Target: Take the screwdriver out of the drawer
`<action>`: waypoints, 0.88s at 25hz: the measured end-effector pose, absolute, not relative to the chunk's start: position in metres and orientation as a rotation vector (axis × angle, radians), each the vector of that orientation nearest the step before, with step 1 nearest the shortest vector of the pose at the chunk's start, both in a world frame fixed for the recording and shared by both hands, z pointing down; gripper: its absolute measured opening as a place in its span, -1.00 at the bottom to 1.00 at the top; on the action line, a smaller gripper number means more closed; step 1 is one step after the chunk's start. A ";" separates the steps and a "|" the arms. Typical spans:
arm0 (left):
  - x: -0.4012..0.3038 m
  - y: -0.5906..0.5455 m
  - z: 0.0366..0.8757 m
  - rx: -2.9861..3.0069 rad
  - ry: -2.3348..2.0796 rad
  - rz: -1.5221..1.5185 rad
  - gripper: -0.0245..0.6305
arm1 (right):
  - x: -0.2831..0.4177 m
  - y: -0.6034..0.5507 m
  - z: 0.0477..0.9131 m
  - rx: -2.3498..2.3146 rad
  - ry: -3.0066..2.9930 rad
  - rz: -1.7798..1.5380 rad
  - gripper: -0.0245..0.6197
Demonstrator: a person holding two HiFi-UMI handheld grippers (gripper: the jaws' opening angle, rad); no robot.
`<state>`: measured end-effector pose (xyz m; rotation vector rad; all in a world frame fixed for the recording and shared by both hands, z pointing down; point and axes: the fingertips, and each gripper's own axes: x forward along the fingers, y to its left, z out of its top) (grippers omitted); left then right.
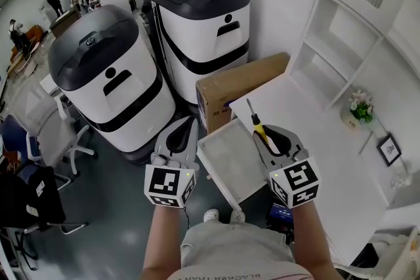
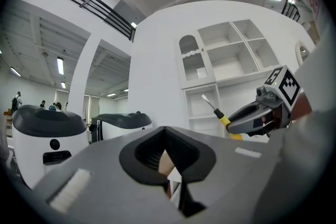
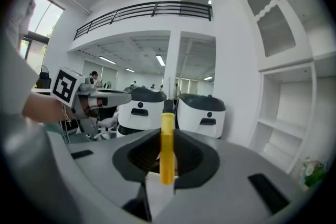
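Observation:
My right gripper is shut on the screwdriver: the yellow handle sits between the jaws and the metal shaft points up and away. It hangs above the far right corner of the open white drawer, whose inside looks bare. In the right gripper view the handle stands upright between my jaws. My left gripper is held just left of the drawer, shut, with nothing in it. In the left gripper view the right gripper with the screwdriver shows beyond the left gripper's own jaws.
A cardboard box stands behind the drawer. Two big white-and-black machines fill the left and middle. On the right are the white desk, open shelves, a small plant and a picture frame. Office chairs stand far left.

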<state>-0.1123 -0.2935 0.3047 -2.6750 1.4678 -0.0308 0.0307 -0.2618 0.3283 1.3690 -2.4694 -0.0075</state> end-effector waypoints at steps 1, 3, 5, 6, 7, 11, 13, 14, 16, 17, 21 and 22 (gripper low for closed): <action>-0.111 -0.293 0.302 -2.672 1.461 -0.026 -0.95 | 0.033 -0.260 0.322 1.385 -2.477 -0.030 -0.66; -0.108 -0.293 0.297 -2.668 1.448 -0.018 -0.95 | 0.038 -0.257 0.310 1.418 -2.483 -0.071 -0.66; -0.106 -0.293 0.292 -2.663 1.437 -0.011 -0.94 | 0.045 -0.254 0.301 1.448 -2.476 -0.105 -0.66; -0.106 -0.293 0.290 -2.660 1.434 -0.008 -0.94 | 0.049 -0.254 0.297 1.463 -2.471 -0.118 -0.67; -0.105 -0.293 0.288 -2.657 1.432 -0.004 -0.95 | 0.052 -0.253 0.294 1.479 -2.468 -0.130 -0.66; -0.103 -0.293 0.280 -2.647 1.413 0.007 -0.95 | 0.070 -0.252 0.282 1.569 -2.443 -0.171 -0.66; -0.102 -0.292 0.276 -2.639 1.401 0.007 -0.95 | 0.078 -0.250 0.276 1.609 -2.437 -0.193 -0.67; -0.102 -0.292 0.274 -2.635 1.396 0.008 -0.95 | 0.082 -0.249 0.272 1.627 -2.437 -0.205 -0.67; -0.102 -0.292 0.270 -2.626 1.390 0.013 -0.94 | 0.089 -0.248 0.266 1.658 -2.434 -0.228 -0.67; -0.103 -0.292 0.267 -2.621 1.388 0.017 -0.95 | 0.091 -0.247 0.263 1.672 -2.430 -0.237 -0.67; -0.107 -0.293 0.254 -2.598 1.381 0.043 -0.95 | 0.098 -0.246 0.253 1.720 -2.418 -0.253 -0.67; -0.107 -0.293 0.251 -2.591 1.380 0.050 -0.95 | 0.099 -0.245 0.251 1.730 -2.416 -0.259 -0.67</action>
